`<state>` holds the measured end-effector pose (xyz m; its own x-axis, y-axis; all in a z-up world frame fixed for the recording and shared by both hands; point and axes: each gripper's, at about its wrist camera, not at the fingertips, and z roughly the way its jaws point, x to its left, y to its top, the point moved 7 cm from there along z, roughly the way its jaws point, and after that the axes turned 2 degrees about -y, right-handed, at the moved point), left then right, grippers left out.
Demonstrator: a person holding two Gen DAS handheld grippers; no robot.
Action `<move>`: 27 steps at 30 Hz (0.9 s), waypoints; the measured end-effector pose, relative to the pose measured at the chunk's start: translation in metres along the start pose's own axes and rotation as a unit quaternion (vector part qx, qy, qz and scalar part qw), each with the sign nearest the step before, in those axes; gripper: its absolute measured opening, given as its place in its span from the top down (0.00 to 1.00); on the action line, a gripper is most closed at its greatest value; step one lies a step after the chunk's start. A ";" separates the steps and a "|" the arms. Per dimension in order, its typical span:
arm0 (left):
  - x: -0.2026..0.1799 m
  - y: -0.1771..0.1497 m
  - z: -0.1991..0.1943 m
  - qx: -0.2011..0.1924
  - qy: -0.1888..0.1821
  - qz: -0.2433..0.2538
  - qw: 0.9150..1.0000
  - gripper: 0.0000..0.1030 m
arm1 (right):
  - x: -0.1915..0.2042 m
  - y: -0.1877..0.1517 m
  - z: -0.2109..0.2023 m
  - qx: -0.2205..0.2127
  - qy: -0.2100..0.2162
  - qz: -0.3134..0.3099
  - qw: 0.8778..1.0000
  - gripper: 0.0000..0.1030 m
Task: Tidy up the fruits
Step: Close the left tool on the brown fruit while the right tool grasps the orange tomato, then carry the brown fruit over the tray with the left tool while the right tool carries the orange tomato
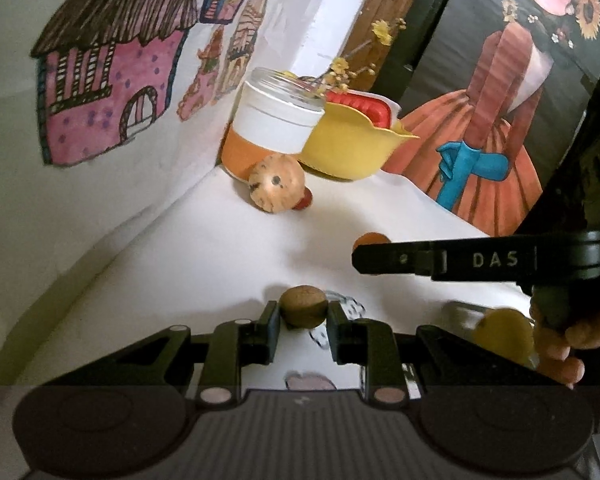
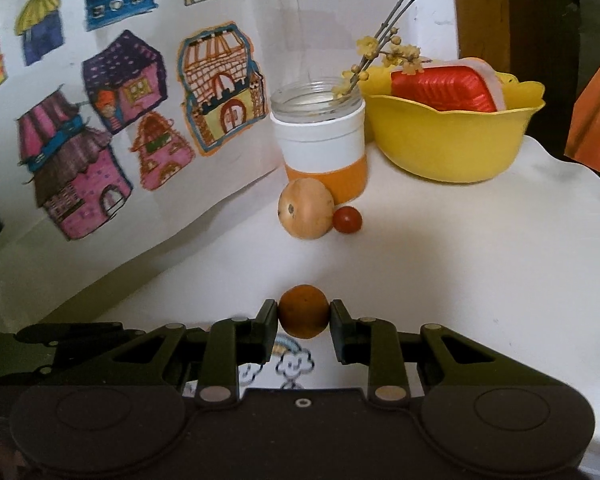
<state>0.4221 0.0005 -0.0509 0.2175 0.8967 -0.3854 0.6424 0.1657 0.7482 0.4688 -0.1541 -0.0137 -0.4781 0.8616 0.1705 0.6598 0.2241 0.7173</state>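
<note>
Both grippers level, low over white table [image 2: 480,240], each bracketing a small fruit.
L gripper [image 1: 303,314]: narrow, pads at brown fruit [image 1: 303,306], frame ctr-bottom. R gripper [image 2: 304,316]: narrow, around orange fruit [image 2: 303,311]; grip vs. touch can't tell. Yellow bowl [image 2: 452,136] upper right.

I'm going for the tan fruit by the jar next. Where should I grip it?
Grip the tan fruit across its round middle, coming from above. The jar stands close behind it and the small red fruit sits against its right side, so a level approach looks crowded.
</note>
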 end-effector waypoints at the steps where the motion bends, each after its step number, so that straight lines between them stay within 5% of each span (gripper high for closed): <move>1: -0.002 -0.003 -0.003 0.001 0.000 0.002 1.000 0.74 | 0.000 -0.002 -0.005 -0.001 0.001 0.000 1.000 0.71; 16: -0.026 -0.031 -0.035 0.017 -0.008 0.012 1.000 0.76 | 0.015 -0.033 -0.055 -0.011 0.016 -0.003 1.000 0.71; 27: -0.045 -0.034 -0.023 0.014 0.032 0.072 0.997 0.76 | 0.009 -0.057 -0.088 -0.028 0.021 0.011 0.999 0.71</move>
<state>0.3737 -0.0363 -0.0466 0.2619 0.9351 -0.2386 0.6285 0.0224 0.7775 0.3760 -0.1989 0.0062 -0.4891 0.8455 0.2142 0.6379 0.1792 0.7490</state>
